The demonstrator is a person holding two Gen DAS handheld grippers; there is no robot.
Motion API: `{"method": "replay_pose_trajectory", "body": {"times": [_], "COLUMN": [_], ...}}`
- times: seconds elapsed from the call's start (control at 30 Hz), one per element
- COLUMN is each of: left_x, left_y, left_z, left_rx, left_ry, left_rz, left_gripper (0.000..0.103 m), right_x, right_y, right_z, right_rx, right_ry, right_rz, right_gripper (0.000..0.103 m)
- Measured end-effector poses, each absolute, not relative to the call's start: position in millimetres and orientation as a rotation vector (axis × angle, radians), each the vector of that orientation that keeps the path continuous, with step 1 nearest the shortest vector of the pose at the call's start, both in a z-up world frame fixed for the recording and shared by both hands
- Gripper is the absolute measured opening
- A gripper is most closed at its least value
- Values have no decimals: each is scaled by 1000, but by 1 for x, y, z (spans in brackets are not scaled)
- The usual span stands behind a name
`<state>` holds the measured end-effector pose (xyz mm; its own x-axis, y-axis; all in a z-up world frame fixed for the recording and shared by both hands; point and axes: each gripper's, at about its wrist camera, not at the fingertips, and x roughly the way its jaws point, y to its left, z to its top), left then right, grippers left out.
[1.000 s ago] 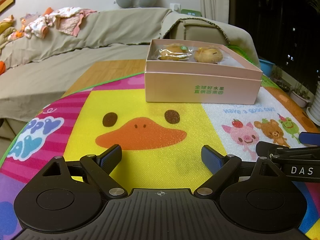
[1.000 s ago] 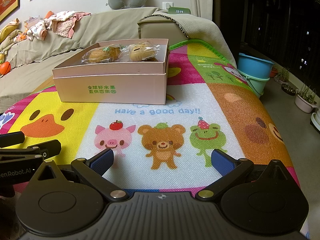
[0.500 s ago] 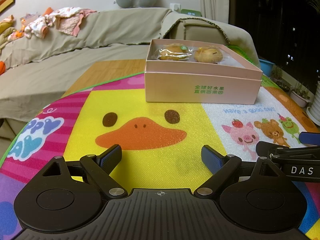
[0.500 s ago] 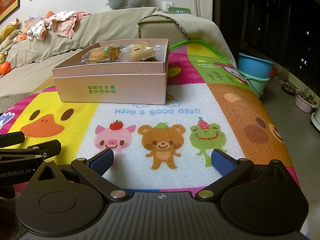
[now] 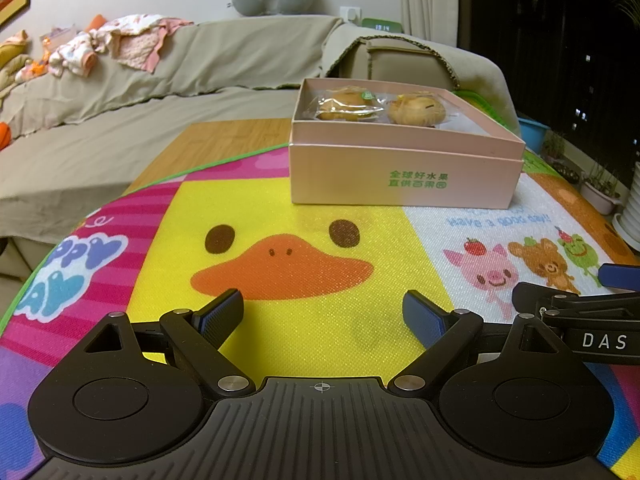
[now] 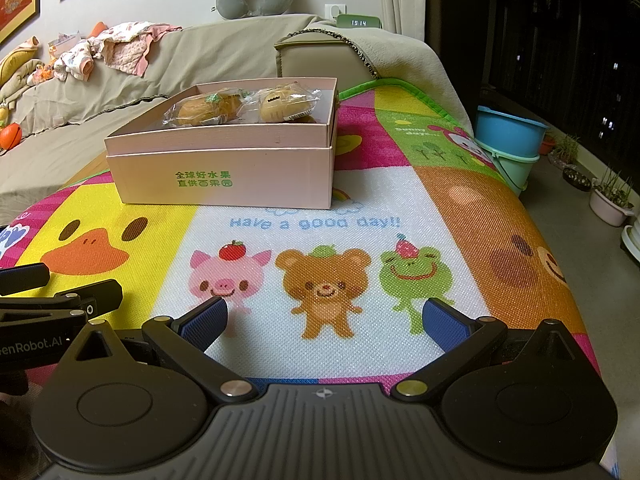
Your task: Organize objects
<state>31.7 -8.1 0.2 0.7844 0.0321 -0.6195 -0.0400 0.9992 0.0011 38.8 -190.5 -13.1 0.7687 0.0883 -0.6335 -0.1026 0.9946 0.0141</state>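
Observation:
A pink open box (image 5: 404, 172) with green lettering stands on the cartoon mat, ahead of both grippers; it also shows in the right wrist view (image 6: 224, 176). Inside lie two wrapped pastries, one on the left (image 5: 346, 104) (image 6: 208, 110) and one on the right (image 5: 418, 110) (image 6: 286, 104). My left gripper (image 5: 323, 312) is open and empty, low over the yellow duck panel. My right gripper (image 6: 326, 318) is open and empty, low over the bear picture. Each gripper shows at the edge of the other's view.
The colourful mat (image 6: 460, 216) covers a wooden table (image 5: 224, 140). A covered sofa (image 5: 120, 120) with clothes stands behind. Blue and green buckets (image 6: 510, 140) and plant pots (image 6: 610, 204) stand on the floor at the right.

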Motion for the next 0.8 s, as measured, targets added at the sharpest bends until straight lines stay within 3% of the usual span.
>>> {"method": "replay_pose_trajectory", "body": {"times": [0.8], "left_x": [32], "left_y": [-9], "left_z": [0], "left_rx": [-9], "left_ry": [669], "left_rz": [41], "left_gripper": [92], "right_x": [39], "right_y": [-190], "right_z": [-13], "right_rx": [-22], "right_ry": [686], "right_rz": [103], "right_gripper": [103]}}
